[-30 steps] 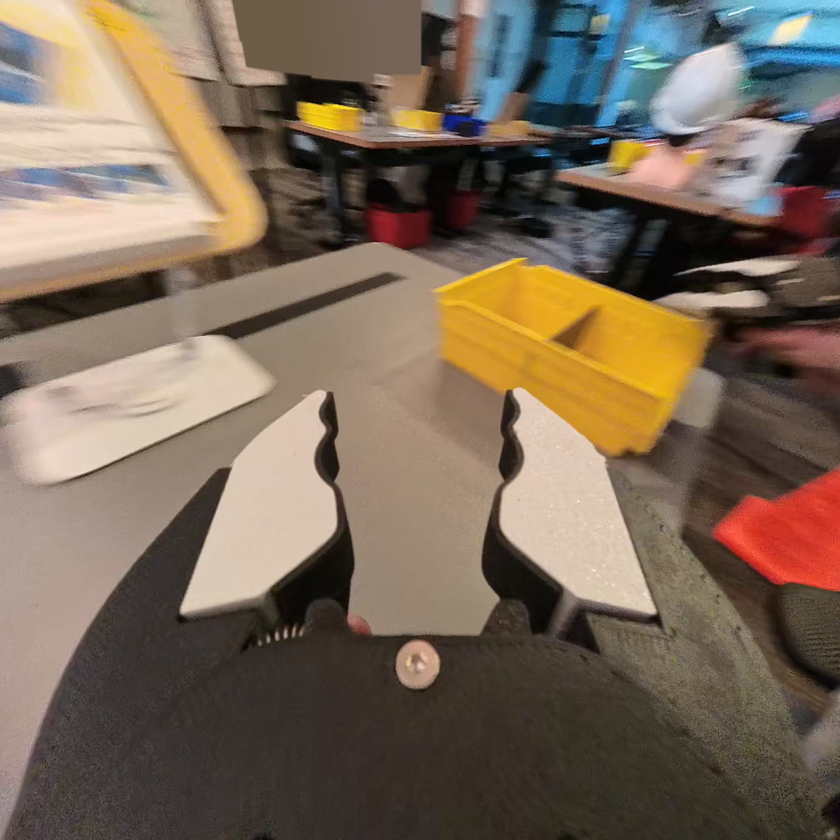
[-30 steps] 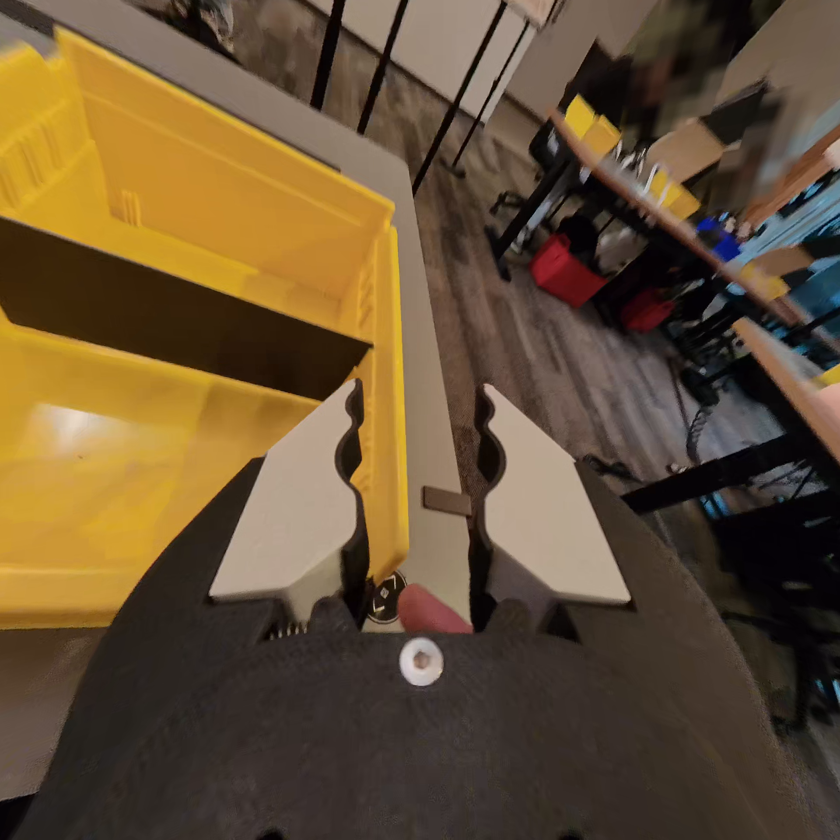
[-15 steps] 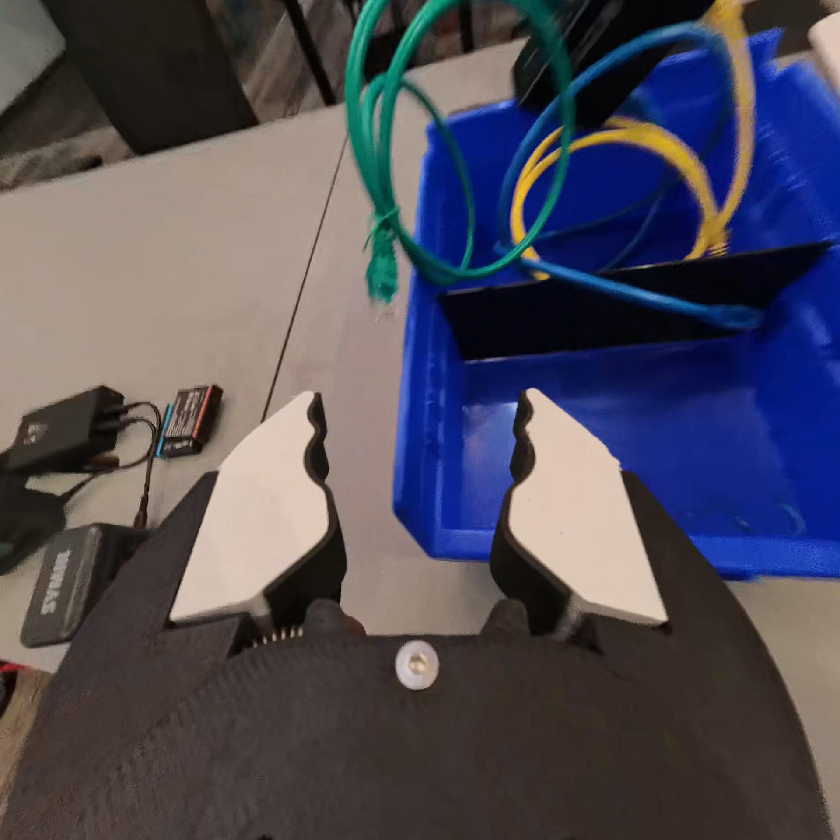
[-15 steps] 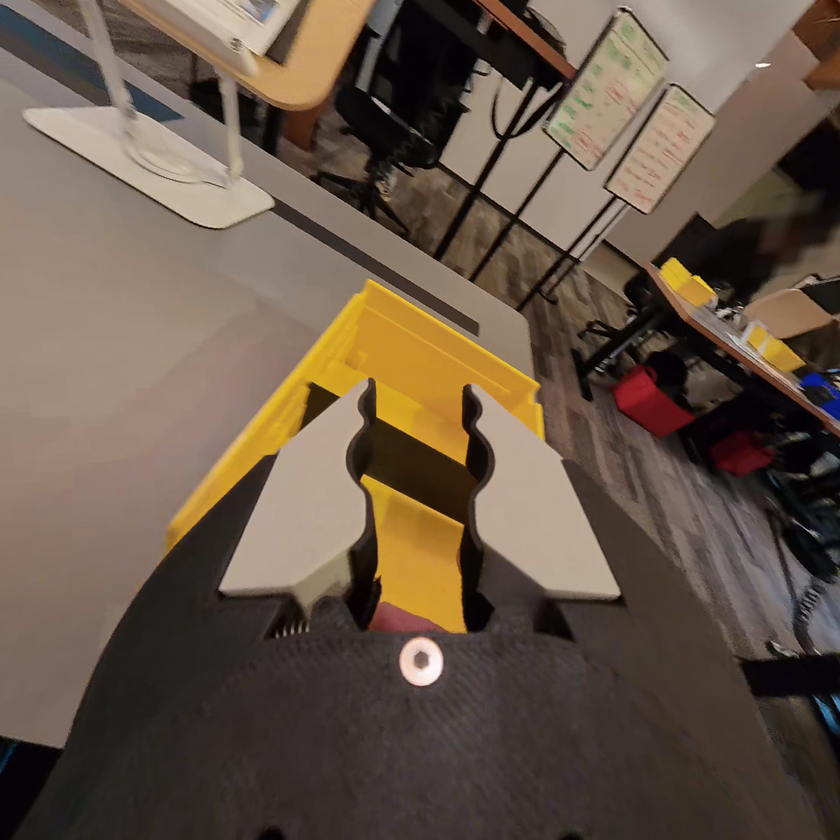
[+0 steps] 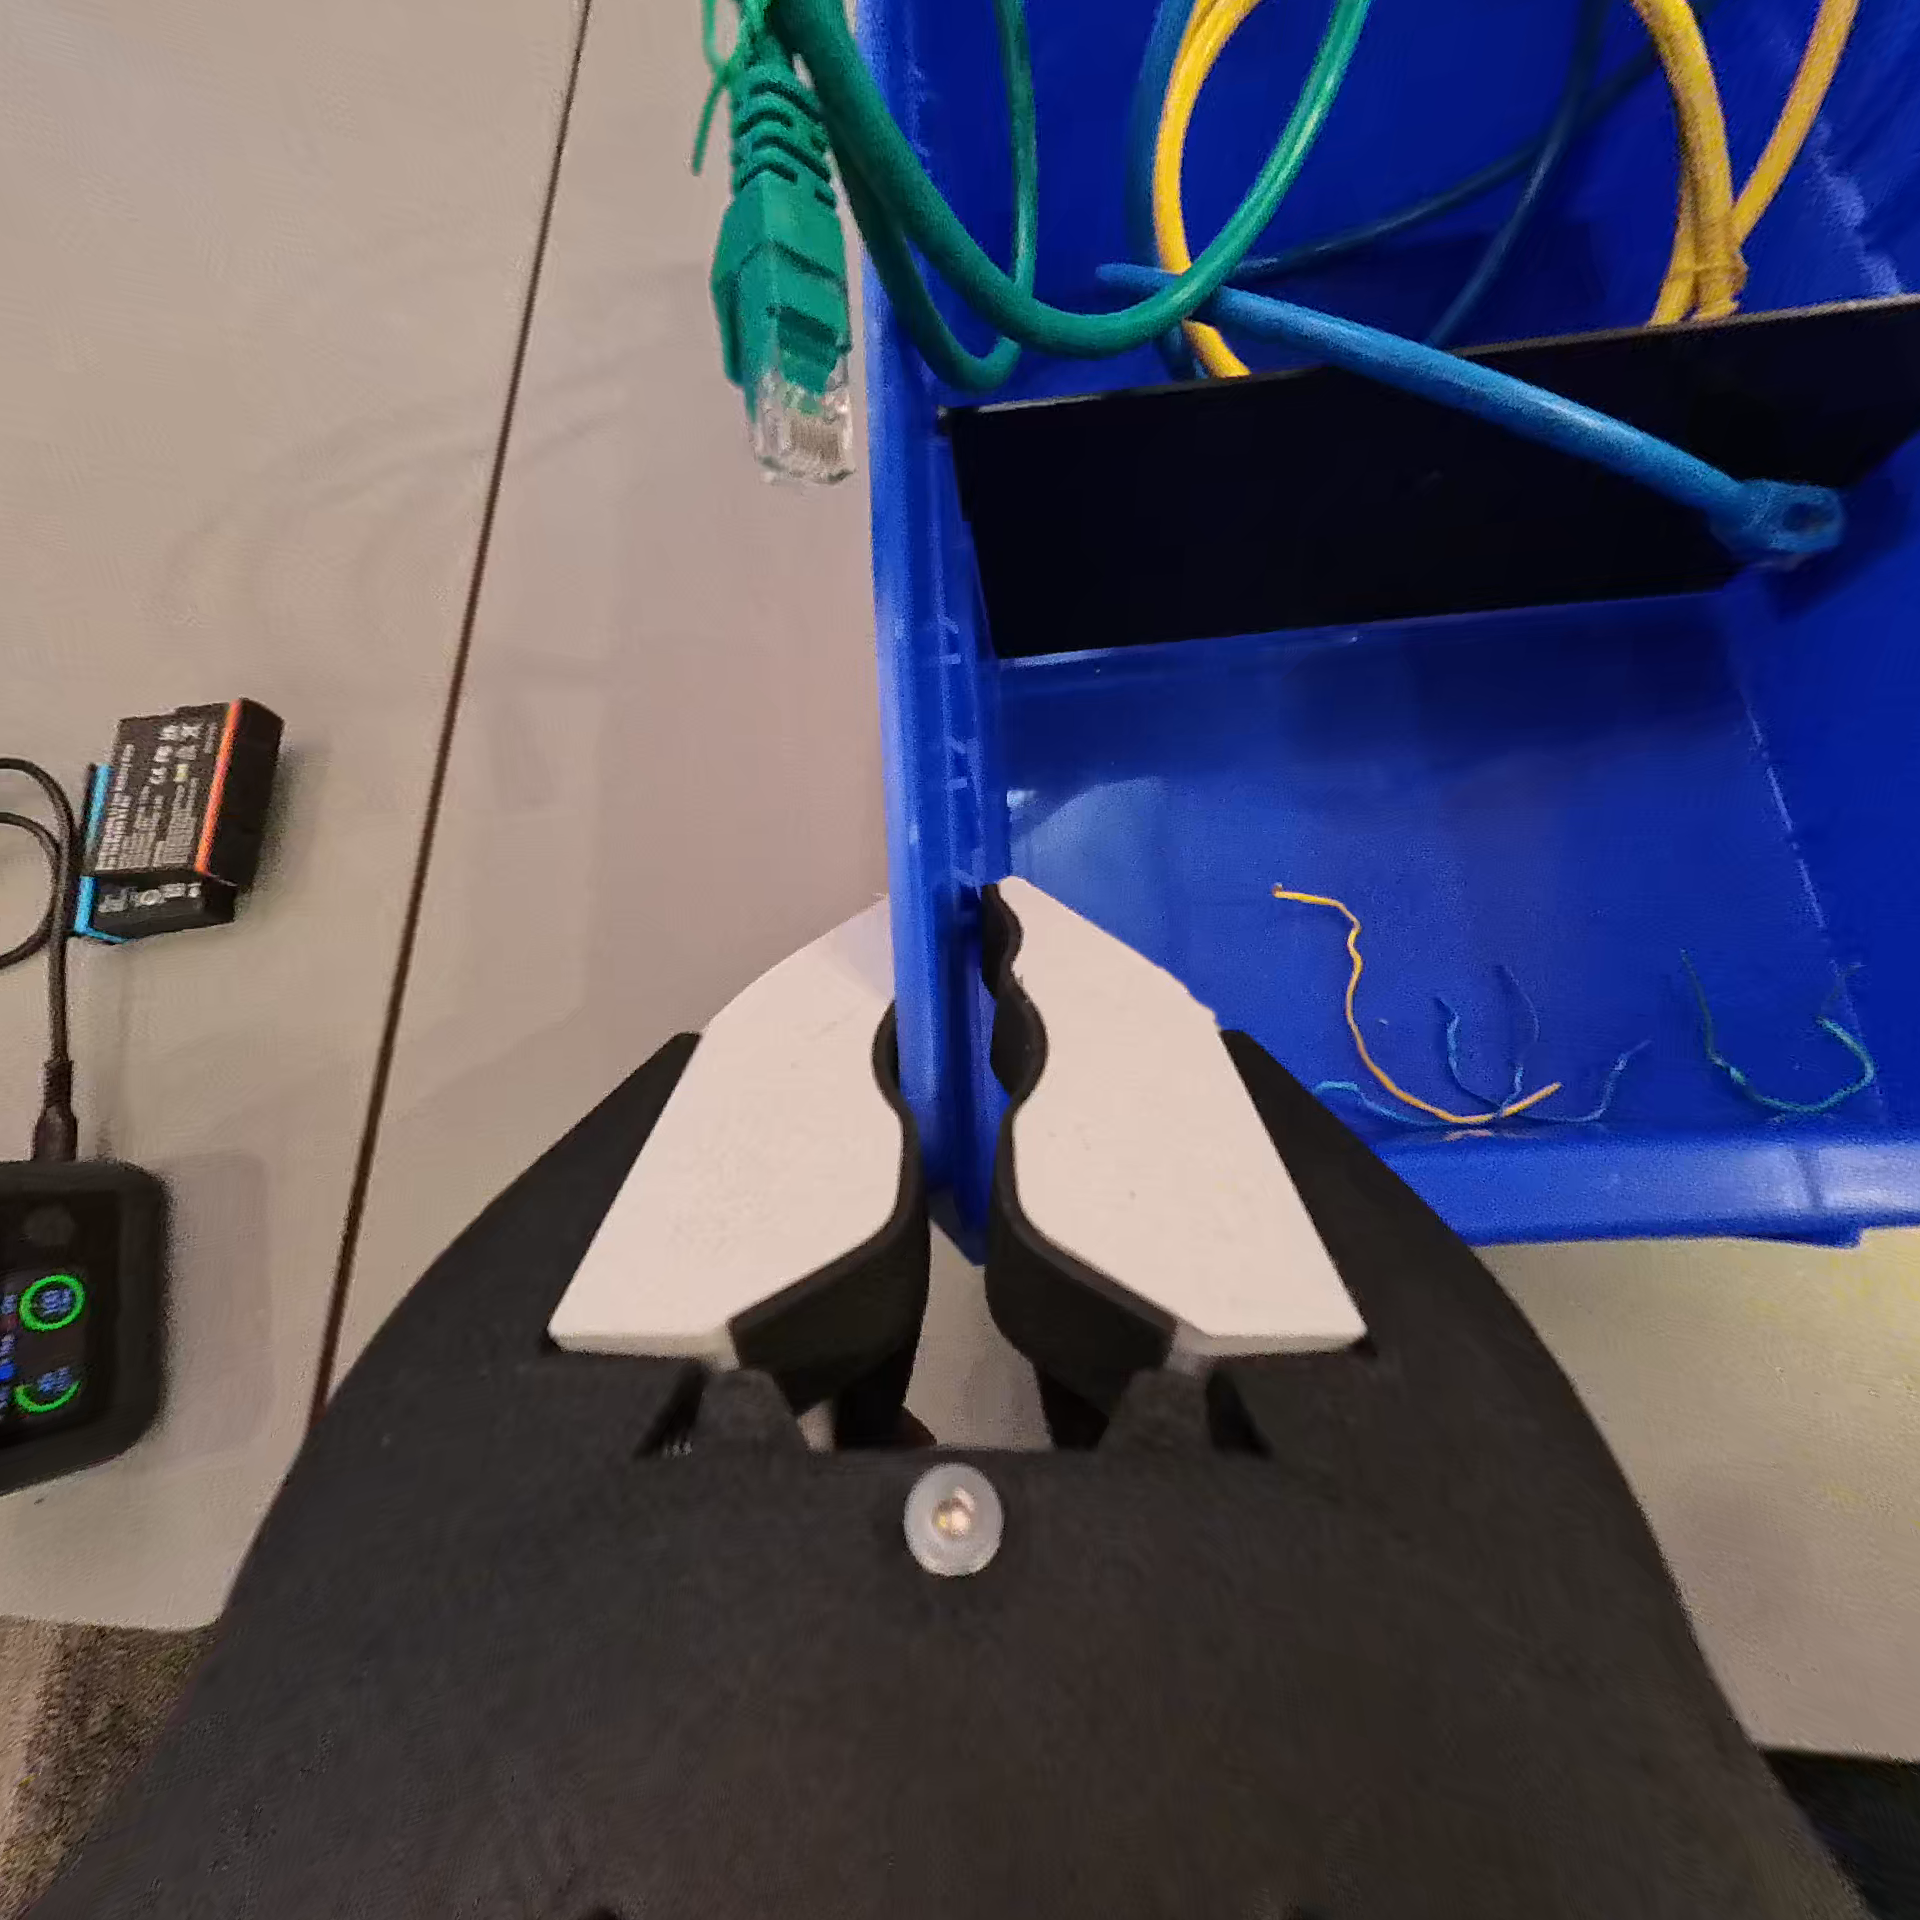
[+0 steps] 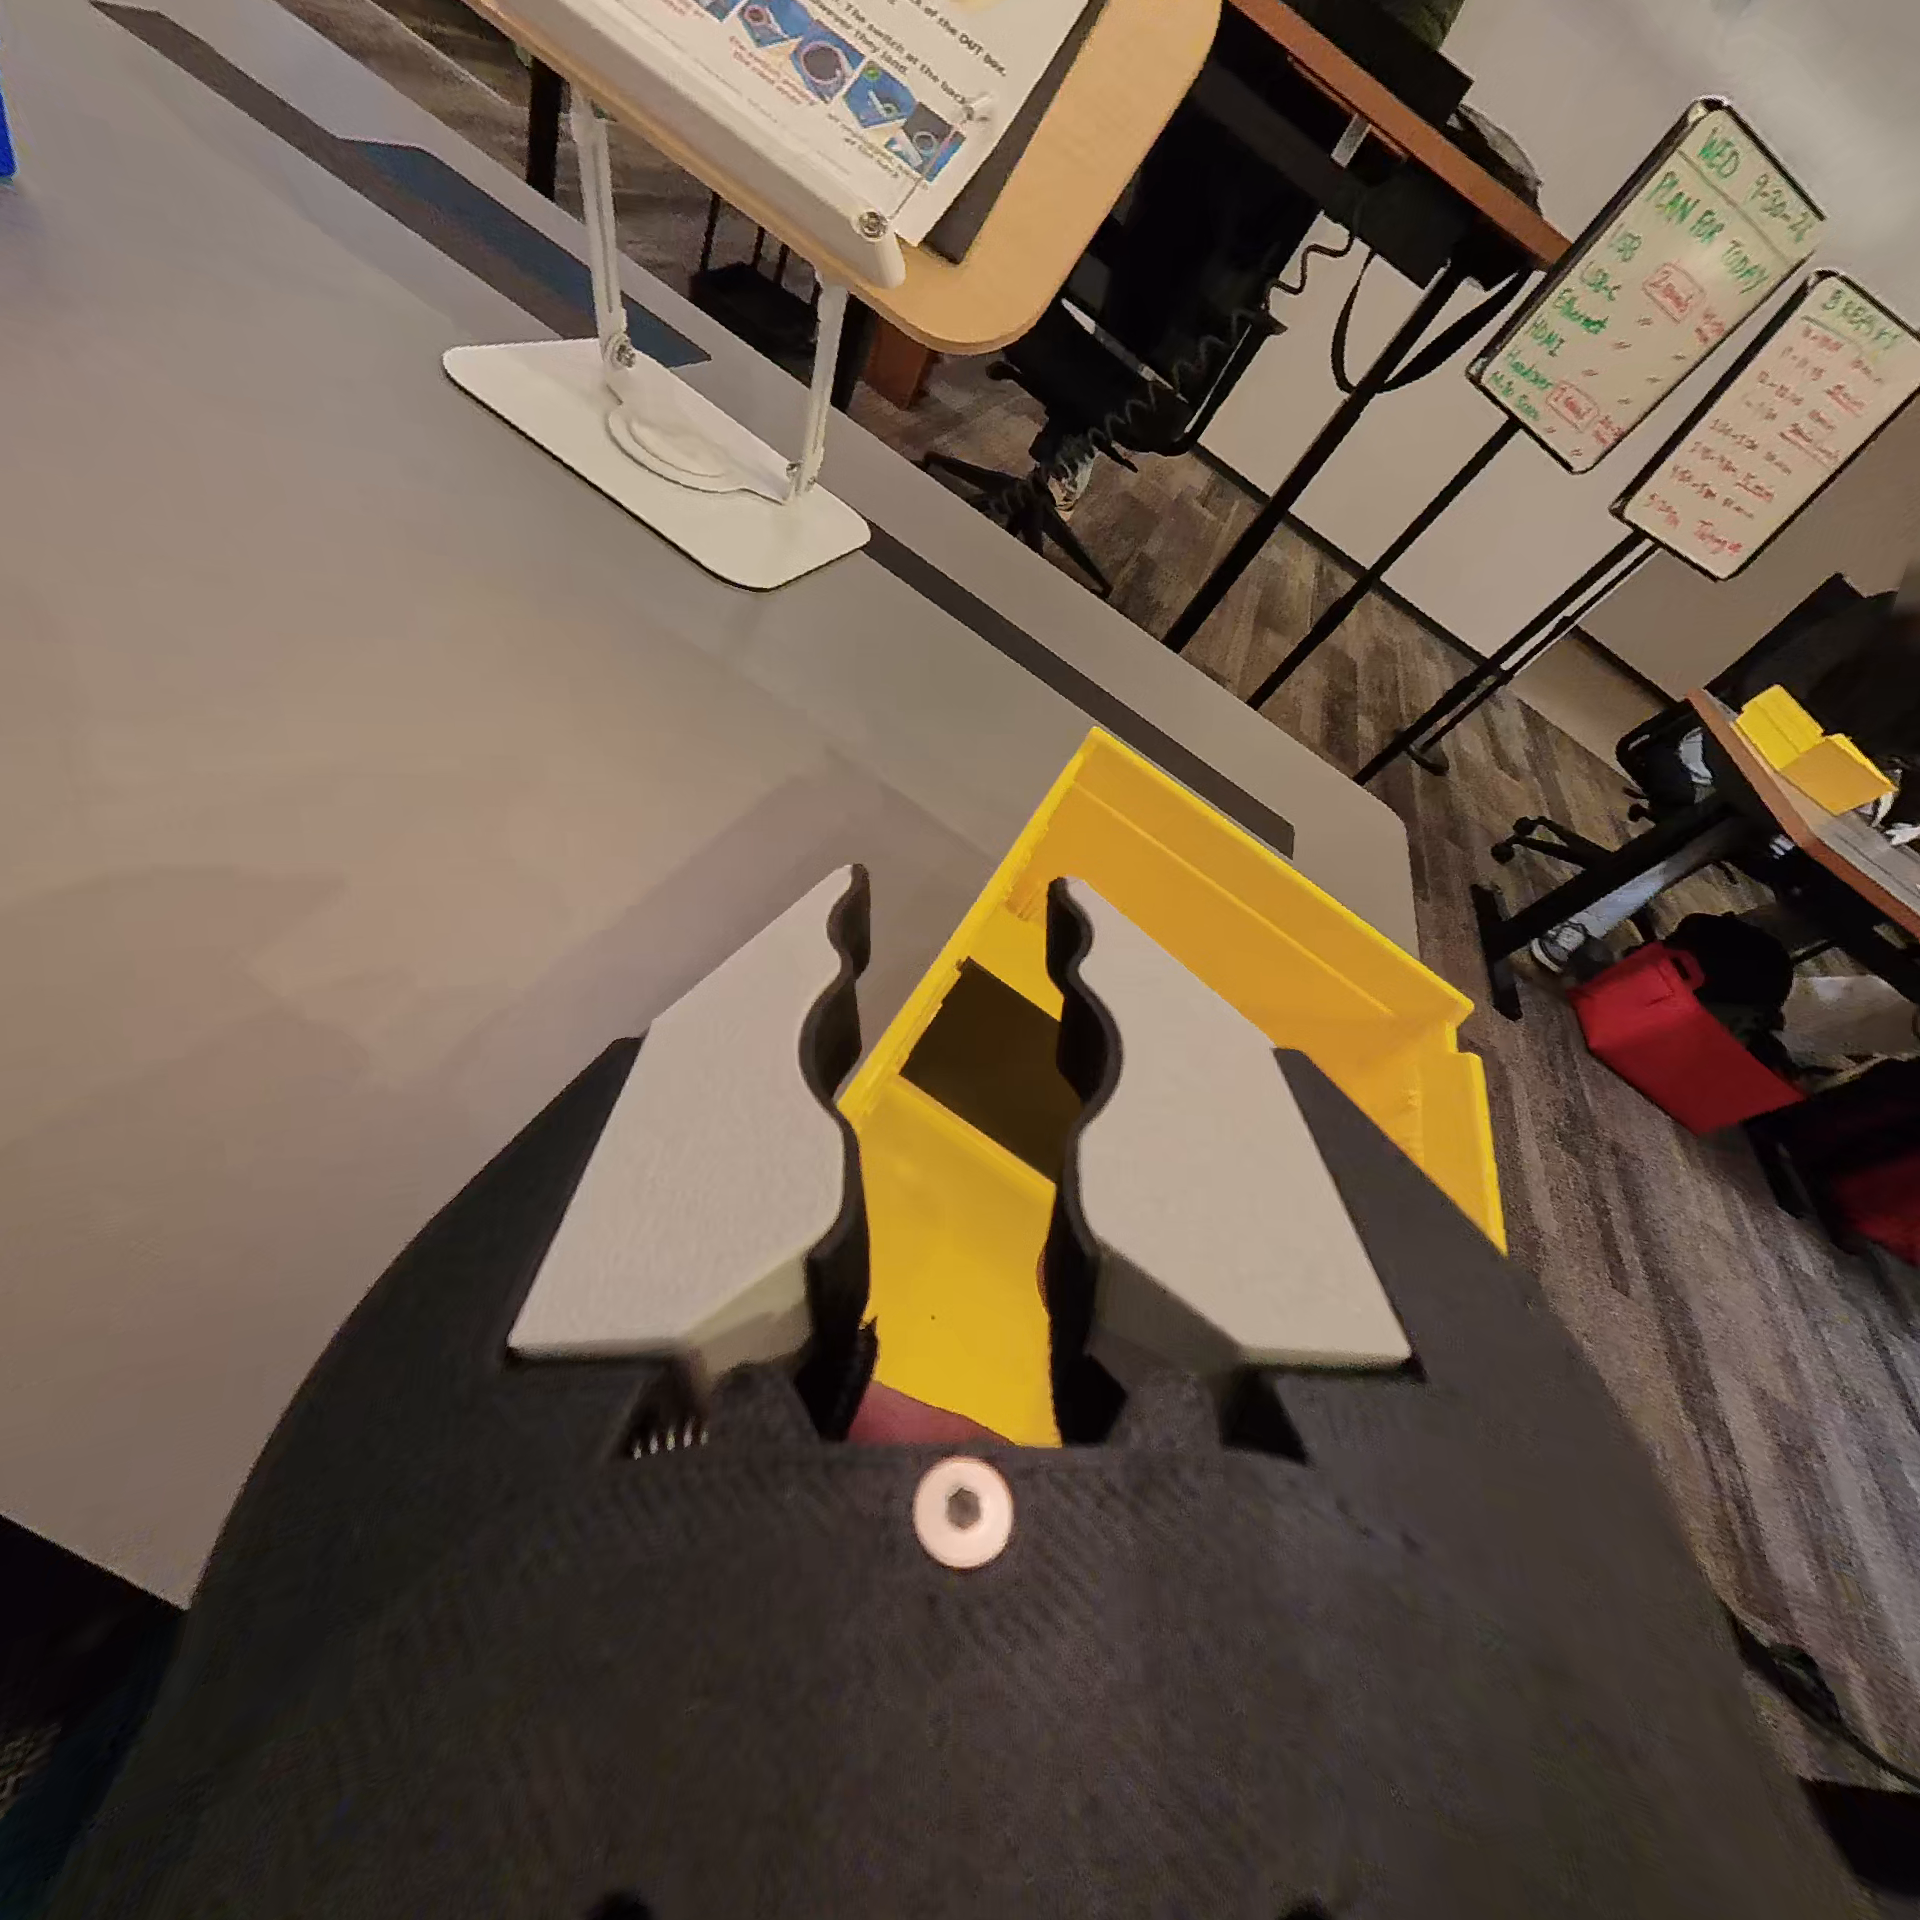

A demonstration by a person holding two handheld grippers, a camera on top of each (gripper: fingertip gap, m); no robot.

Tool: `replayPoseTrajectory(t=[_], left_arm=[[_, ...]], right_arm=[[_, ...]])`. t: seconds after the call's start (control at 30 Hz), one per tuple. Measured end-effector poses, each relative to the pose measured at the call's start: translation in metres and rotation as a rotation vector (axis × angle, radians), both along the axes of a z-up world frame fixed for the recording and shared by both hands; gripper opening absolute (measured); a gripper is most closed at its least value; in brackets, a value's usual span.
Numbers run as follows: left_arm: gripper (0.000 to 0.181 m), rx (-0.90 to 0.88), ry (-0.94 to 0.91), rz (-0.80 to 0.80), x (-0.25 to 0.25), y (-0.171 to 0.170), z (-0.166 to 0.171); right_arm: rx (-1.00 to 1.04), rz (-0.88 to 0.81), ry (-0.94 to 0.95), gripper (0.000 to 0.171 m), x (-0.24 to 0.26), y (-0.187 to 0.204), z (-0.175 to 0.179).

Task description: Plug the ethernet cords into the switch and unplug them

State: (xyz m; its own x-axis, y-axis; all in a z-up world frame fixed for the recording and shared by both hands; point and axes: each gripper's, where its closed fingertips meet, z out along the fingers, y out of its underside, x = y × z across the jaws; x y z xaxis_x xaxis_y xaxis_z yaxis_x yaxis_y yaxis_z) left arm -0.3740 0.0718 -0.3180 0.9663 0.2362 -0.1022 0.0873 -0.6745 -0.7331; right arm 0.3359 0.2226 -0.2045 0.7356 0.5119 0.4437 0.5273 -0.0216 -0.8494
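Left wrist view: the left gripper (image 5: 951,935) is clamped on the left side wall of a blue bin (image 5: 1455,831), one finger outside the wall and one inside. A black divider (image 5: 1351,499) splits the bin. The near compartment holds only loose wire scraps (image 5: 1392,1039). The far compartment holds the ethernet cords: a yellow cord (image 5: 1704,187), a blue cord (image 5: 1507,405) lying across the divider, and a green cord (image 5: 935,229) looped over the bin wall, its plug (image 5: 784,322) hanging outside above the grey table (image 5: 260,364). The switch is not seen. On the table to the left lie a small black battery pack (image 5: 166,821) and a black device with a lit screen (image 5: 62,1320), cabled.

Right wrist view: the right gripper (image 6: 956,883) is parted and holds nothing; a yellow bin (image 6: 1247,935) with a black divider shows between its fingers, at the table corner. Farther off stands a white document stand (image 6: 665,457). Two whiteboards (image 6: 1652,291) stand beyond the table.
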Motion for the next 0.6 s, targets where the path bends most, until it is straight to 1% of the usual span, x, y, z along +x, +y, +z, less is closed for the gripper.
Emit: replayPoseTrajectory(t=[0.17, 0.3, 0.47, 0.6], left_arm=[[0.006, -0.005, -0.019, -0.007, -0.019, -0.020, 0.000], [0.006, -0.043, 0.005, -0.060, -0.033, -0.033, 0.002], [0.006, -0.020, -0.041, -0.060, -0.049, -0.034, -0.002], [0.012, -0.019, 0.011, -0.062, -0.056, -0.035, -0.002]], right_arm=[[-0.012, 0.022, 0.009, 0.029, -0.004, -0.002, -0.006], [-0.023, 0.025, 0.000, 0.028, -0.003, -0.002, -0.007], [-0.020, 0.031, 0.003, 0.027, -0.007, -0.004, -0.002], [-0.016, 0.065, 0.002, 0.027, -0.021, -0.008, 0.002]])
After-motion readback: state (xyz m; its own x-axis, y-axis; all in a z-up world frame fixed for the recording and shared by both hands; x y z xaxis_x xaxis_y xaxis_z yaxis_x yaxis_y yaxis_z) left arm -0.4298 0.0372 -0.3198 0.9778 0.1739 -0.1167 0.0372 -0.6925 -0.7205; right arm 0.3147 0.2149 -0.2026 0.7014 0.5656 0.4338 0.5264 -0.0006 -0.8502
